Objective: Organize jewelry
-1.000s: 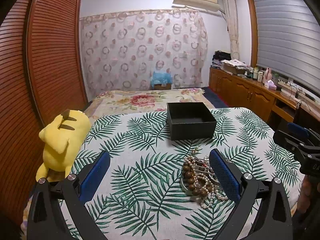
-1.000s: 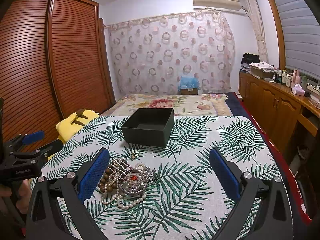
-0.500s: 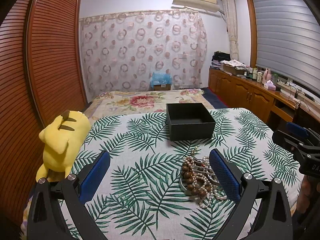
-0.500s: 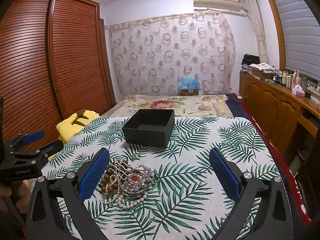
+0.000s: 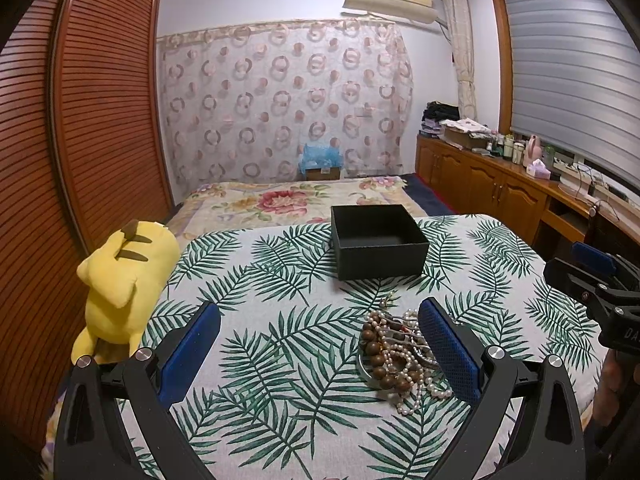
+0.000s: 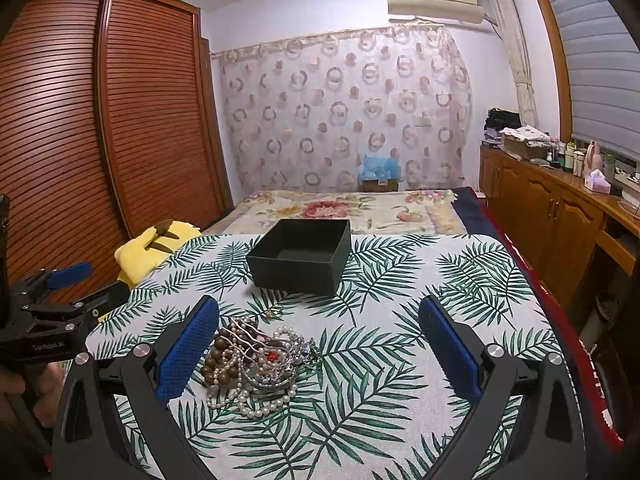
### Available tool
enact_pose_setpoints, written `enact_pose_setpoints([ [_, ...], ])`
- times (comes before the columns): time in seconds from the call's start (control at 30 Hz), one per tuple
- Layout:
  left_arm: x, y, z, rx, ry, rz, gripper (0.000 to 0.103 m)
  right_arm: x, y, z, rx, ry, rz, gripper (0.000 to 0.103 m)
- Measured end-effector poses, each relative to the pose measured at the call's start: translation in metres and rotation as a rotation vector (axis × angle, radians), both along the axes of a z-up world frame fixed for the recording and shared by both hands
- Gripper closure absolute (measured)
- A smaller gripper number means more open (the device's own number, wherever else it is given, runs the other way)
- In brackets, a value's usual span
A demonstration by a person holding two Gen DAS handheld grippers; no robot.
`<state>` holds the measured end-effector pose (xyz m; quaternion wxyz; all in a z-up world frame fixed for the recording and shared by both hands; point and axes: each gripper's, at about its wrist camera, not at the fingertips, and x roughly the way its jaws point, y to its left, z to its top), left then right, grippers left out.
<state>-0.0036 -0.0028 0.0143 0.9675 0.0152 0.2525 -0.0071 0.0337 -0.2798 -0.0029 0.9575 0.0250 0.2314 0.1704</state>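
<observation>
A tangled pile of jewelry (image 5: 394,354), with pearl strands, brown wooden beads and silver pieces, lies on the leaf-print cloth; it also shows in the right wrist view (image 6: 252,364). An open, empty black box (image 5: 378,240) stands beyond it, also in the right wrist view (image 6: 302,254). My left gripper (image 5: 318,350) is open and empty, its right finger beside the pile. My right gripper (image 6: 318,346) is open and empty, its left finger beside the pile.
A yellow plush toy (image 5: 124,276) lies at the table's left edge. The leaf-print table (image 6: 440,280) ends at a red border on the right. A bed (image 5: 288,200) lies beyond, wooden cabinets (image 5: 500,196) at right, a slatted wardrobe (image 5: 80,140) at left.
Both grippers have eased slightly forward and lower toward the table. The jewelry and box have not moved.
</observation>
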Motion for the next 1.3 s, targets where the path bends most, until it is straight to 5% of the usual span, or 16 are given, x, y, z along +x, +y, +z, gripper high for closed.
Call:
enact_pose_setpoints([
  [0.6, 0.002, -0.006, -0.001, 0.0, 0.019, -0.005, 0.007, 0.001, 0.005, 0.003, 0.0, 0.003, 0.004, 0.002],
  [1.3, 0.028, 0.003, -0.061, 0.011, 0.194, -0.073, 0.007, 0.024, 0.026, -0.045, -0.155, 0.098, 0.124, 0.002],
])
